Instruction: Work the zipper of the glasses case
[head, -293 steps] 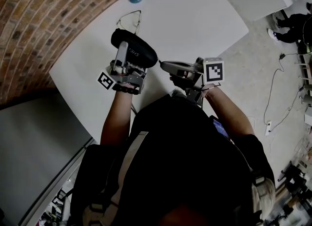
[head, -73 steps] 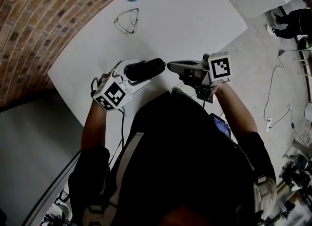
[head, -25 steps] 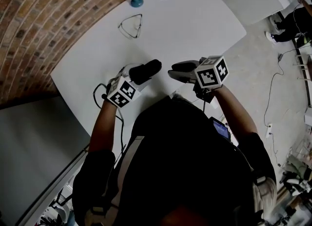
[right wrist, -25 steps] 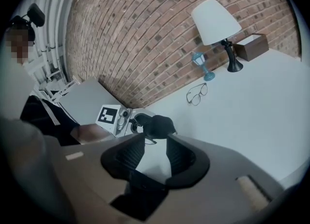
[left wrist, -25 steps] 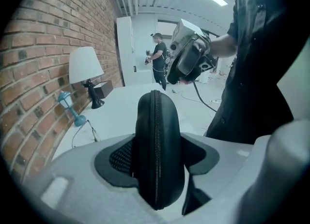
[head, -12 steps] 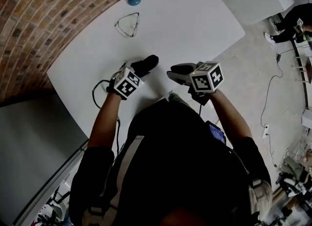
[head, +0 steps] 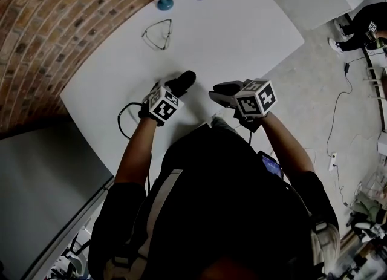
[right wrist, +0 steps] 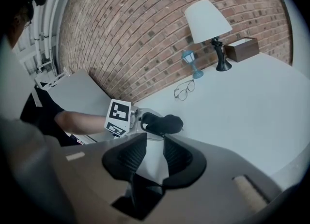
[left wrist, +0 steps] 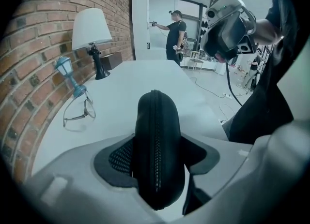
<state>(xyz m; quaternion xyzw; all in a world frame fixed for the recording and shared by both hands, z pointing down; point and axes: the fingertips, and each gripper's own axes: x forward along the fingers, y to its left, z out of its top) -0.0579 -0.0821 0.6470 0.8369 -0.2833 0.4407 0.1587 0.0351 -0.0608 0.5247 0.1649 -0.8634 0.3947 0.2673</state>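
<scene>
Black glasses case edge-up in down-tilted left gripper

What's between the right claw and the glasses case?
Only bare table separates the right claw from the glasses case, as the right gripper view shows. Its jaws have just been closing, with nothing between them.

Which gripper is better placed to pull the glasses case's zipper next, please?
Right: the left gripper is clamped on the glasses case; the right gripper faces it empty, its jaws having just been closing.
</scene>
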